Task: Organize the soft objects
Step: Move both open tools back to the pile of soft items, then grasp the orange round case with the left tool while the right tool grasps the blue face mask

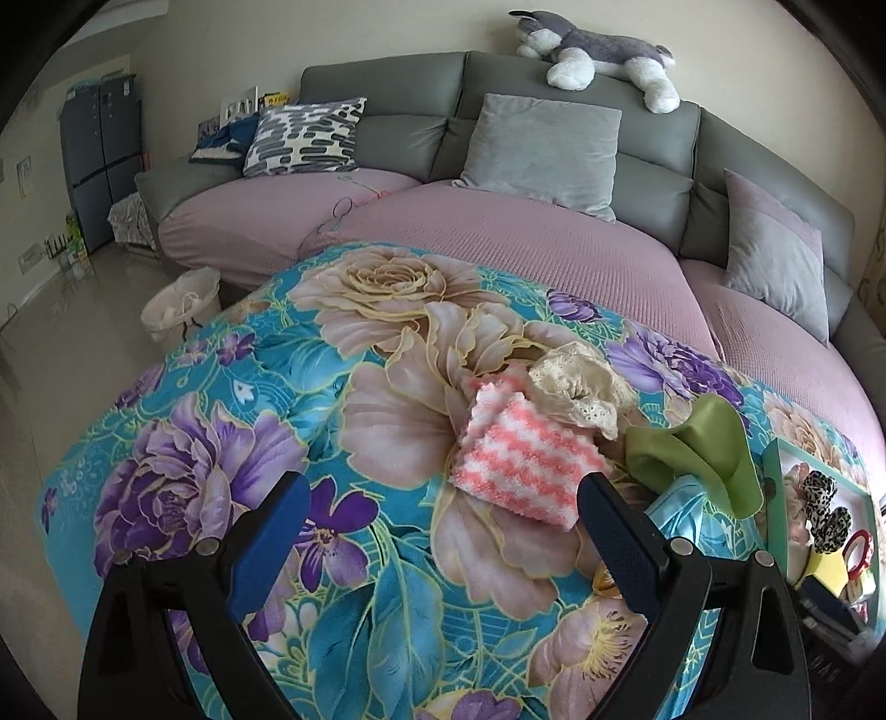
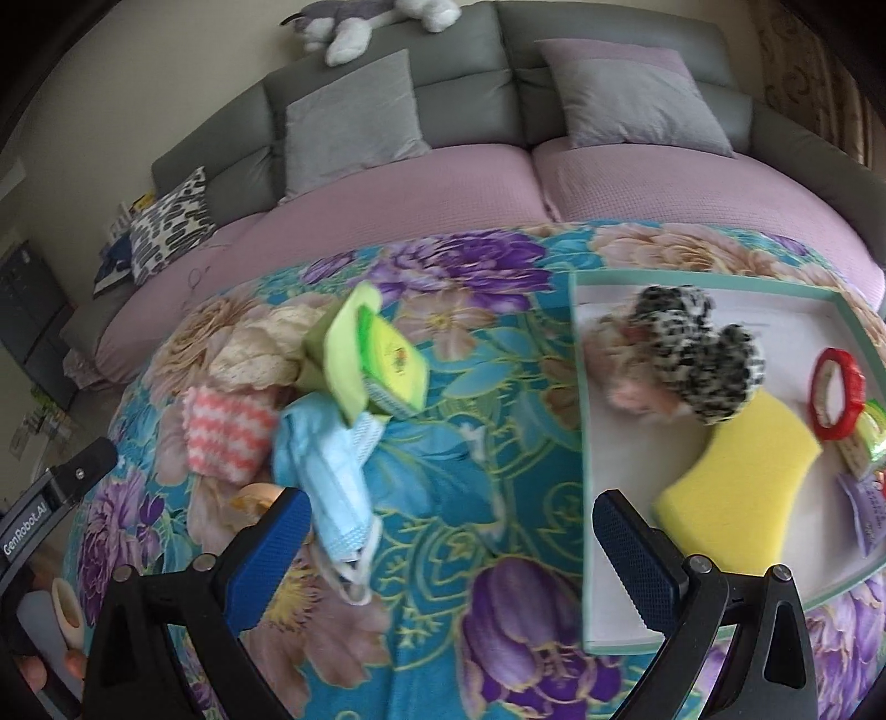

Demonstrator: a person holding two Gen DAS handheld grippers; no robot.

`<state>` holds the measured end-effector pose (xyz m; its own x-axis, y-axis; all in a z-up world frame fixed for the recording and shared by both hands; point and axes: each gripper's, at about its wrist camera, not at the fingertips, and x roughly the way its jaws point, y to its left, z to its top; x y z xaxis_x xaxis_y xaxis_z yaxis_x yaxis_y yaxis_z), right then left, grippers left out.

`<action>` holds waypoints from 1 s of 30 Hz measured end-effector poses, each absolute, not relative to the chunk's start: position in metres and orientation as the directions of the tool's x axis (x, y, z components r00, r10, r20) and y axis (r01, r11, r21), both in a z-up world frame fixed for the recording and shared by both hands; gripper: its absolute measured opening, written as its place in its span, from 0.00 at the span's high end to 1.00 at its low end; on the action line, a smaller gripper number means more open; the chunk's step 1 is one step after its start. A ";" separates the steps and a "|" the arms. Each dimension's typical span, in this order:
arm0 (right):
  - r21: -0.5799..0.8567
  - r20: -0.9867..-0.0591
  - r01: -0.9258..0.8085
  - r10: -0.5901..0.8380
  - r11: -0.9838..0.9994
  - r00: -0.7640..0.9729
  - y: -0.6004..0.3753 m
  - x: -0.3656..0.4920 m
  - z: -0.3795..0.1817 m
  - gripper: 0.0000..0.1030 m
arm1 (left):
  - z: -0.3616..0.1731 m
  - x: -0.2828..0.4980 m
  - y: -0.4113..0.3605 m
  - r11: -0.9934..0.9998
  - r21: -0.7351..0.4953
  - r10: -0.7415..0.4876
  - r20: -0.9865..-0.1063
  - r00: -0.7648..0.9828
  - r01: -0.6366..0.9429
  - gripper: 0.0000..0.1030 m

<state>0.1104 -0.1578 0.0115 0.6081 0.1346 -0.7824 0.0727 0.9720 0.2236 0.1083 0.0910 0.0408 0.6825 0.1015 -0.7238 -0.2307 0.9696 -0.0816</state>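
Note:
On the floral blanket lies a pile of soft things: a pink-and-white striped fuzzy cloth, a cream lace piece, a green cloth and a light blue face mask. A teal-rimmed tray holds leopard-print scrunchies, a yellow sponge and a red ring. My left gripper is open just short of the striped cloth. My right gripper is open over the blanket between mask and tray.
A grey sofa with pink seat covers, grey cushions and a patterned pillow stands behind. A plush husky lies on its back. A white basket sits on the floor at left. The left gripper's body shows in the right view.

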 end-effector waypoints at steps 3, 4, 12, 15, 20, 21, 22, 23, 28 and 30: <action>0.202 -0.798 0.049 0.136 0.978 0.587 -0.145 0.114 0.004 0.00 | 0.034 0.112 0.090 0.971 -0.099 0.075 -0.741 0.667 -0.220 0.06; 0.196 -0.804 0.050 0.132 0.979 0.579 -0.143 0.116 0.001 0.00 | 0.031 0.113 0.089 0.971 -0.104 0.067 -0.747 0.661 -0.216 0.06; 0.191 -0.824 0.046 0.135 0.981 0.550 -0.135 0.121 -0.013 0.00 | 0.018 0.119 0.080 0.974 -0.141 -0.001 -0.782 0.623 -0.176 0.06; 0.189 -0.823 0.049 0.130 0.981 0.553 -0.137 0.120 -0.011 0.00 | 0.014 0.121 0.077 0.971 -0.173 -0.036 -0.793 0.609 -0.167 0.06; 0.193 -0.813 0.081 0.113 0.978 0.570 -0.150 0.117 -0.006 0.00 | 0.006 0.125 0.065 0.966 -0.227 -0.112 -0.802 0.587 -0.126 0.06; 0.192 -0.815 0.089 0.108 0.977 0.569 -0.153 0.117 -0.006 0.00 | 0.005 0.125 0.061 0.967 -0.226 -0.116 -0.803 0.584 -0.118 0.06; 0.198 -0.814 0.090 0.113 0.976 0.570 -0.155 0.117 -0.006 0.00 | 0.004 0.126 0.057 0.970 -0.220 -0.119 -0.807 0.579 -0.107 0.06; 0.209 -0.812 0.086 0.123 0.974 0.571 -0.157 0.117 -0.005 0.00 | 0.003 0.126 0.054 0.971 -0.218 -0.122 -0.809 0.576 -0.101 0.06; 0.167 -0.802 0.101 0.075 0.981 0.593 -0.163 0.113 0.005 0.00 | 0.001 0.127 0.041 0.969 -0.240 -0.169 -0.807 0.565 -0.053 0.06; 0.169 -0.795 0.113 0.067 0.979 0.602 -0.168 0.112 0.008 0.00 | 0.000 0.128 0.037 0.969 -0.244 -0.178 -0.807 0.563 -0.043 0.06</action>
